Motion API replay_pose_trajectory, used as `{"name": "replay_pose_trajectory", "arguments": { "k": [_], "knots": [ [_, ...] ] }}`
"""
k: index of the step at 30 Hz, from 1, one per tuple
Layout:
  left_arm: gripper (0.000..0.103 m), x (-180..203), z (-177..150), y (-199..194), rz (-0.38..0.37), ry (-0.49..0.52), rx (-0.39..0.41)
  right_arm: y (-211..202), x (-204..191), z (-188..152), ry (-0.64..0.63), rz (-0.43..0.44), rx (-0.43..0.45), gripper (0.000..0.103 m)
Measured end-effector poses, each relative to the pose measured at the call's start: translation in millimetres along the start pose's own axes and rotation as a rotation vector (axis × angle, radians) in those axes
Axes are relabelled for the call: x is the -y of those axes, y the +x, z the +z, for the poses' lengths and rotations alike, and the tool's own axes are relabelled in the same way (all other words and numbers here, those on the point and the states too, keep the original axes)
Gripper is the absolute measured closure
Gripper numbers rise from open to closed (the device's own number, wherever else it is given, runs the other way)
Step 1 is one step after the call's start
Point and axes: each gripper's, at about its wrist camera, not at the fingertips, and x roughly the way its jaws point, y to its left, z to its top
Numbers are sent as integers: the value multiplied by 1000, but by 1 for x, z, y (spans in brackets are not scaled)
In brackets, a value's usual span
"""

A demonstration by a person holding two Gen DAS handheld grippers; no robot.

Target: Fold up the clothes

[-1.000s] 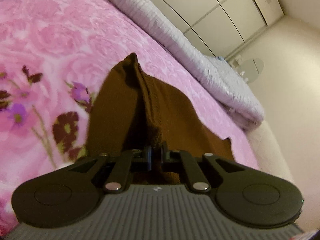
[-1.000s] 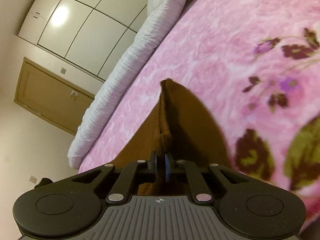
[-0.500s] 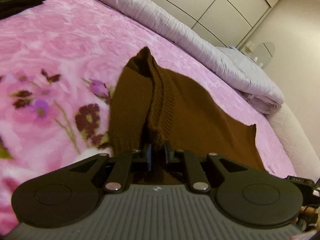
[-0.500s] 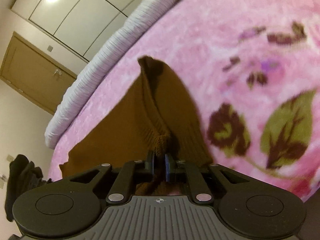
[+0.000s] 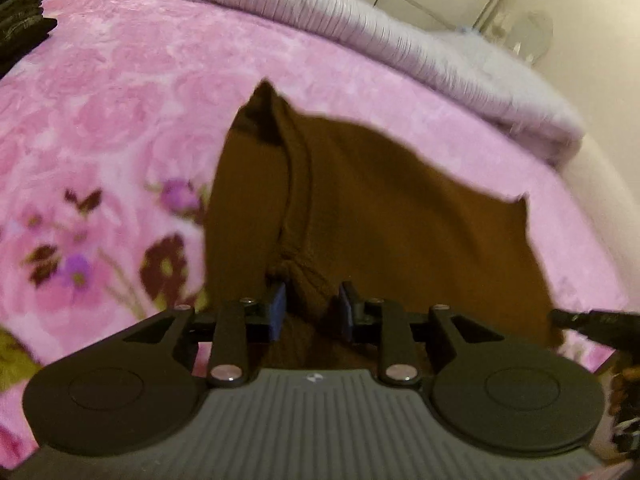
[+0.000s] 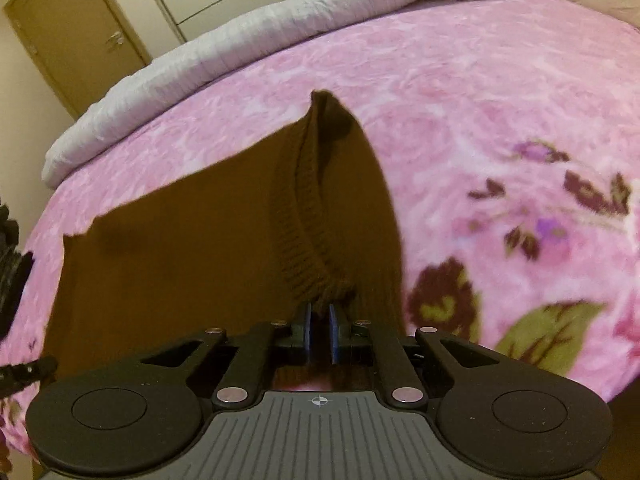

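Roughly, line by line:
Left gripper (image 5: 311, 310): jaws opening, the brown knit garment (image 5: 380, 216) passing loosely between them, pads apparently off the cloth; likely letting a finished fold settle.
Right gripper (image 6: 319, 330): clenched on the garment's ribbed edge (image 6: 308, 240), probably to keep the fold lined up.
Garment: spread just ahead of both grippers, ridged along the fold.
Surface: pink floral blanket (image 6: 460, 92) beneath and ahead.
Room: lilac quilt (image 5: 360, 28) beyond; wardrobe panels and a wooden door (image 6: 76, 32) far ahead.
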Motion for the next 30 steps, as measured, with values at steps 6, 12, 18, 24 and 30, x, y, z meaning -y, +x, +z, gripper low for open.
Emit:
{"name": "replay_pose_trajectory", "arguments": {
  "k": [6,12,18,24,30],
  "knots": [
    [77,-27,53,10,-47,-159,48,20,21,47,78,114,-12,94],
    [70,-57,102,49,-134,-345,73,63,55,85,303,269,-27,94],
    [70,-72,128,92,-163,-440,59,94,79,119,406,297,17,94],
    [69,-79,125,107,-183,-463,60,115,88,135,476,335,14,93],
    [67,-83,125,110,-228,-476,76,118,86,143,480,356,35,93]
  ]
}}
